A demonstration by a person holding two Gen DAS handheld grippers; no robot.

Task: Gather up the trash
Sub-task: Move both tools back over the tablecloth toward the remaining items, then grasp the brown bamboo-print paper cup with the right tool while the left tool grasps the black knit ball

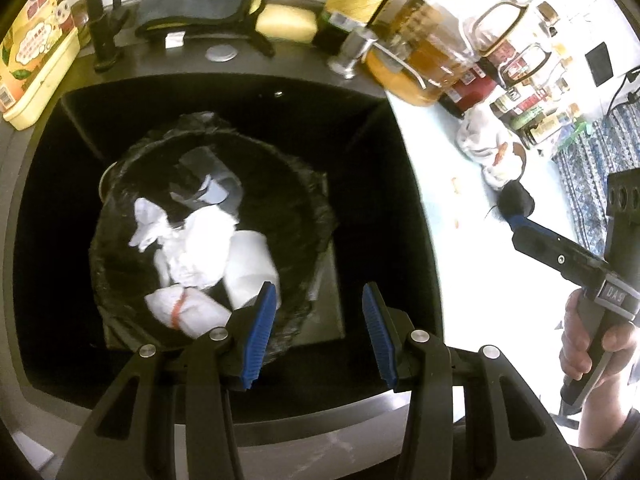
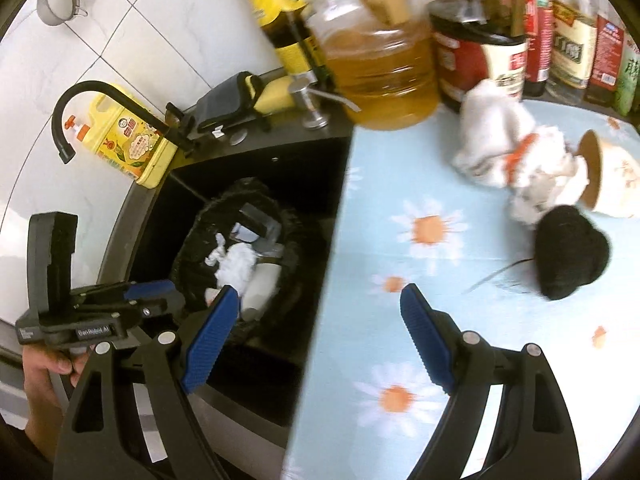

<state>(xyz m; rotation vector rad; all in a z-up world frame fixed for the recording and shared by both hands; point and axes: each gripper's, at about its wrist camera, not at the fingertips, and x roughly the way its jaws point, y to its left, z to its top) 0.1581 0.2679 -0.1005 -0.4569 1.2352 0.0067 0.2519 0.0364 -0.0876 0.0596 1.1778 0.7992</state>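
Both grippers stood unclenched with nothing between their blue pads. Left gripper (image 1: 320, 334) hung over the black sink (image 1: 360, 140), its jaws part open above the rim of a black-bagged bin (image 1: 304, 216) that sat inside the basin — white crumpled tissues (image 1: 192, 256) and a tied white bundle (image 1: 184, 312) lay in it. Right gripper (image 2: 320, 344) had its jaws spread wide over the sink's right edge, where the flowered blue counter cover (image 2: 400, 240) began. On that cover, toward its far right corner, lay the remaining trash: a black clump (image 2: 572, 256), a heap of white tissue (image 2: 504, 148) and a tipped paper cup (image 2: 612, 176) — all well apart from either gripper. Oil bottles (image 2: 380, 80) lined the counter's back edge.
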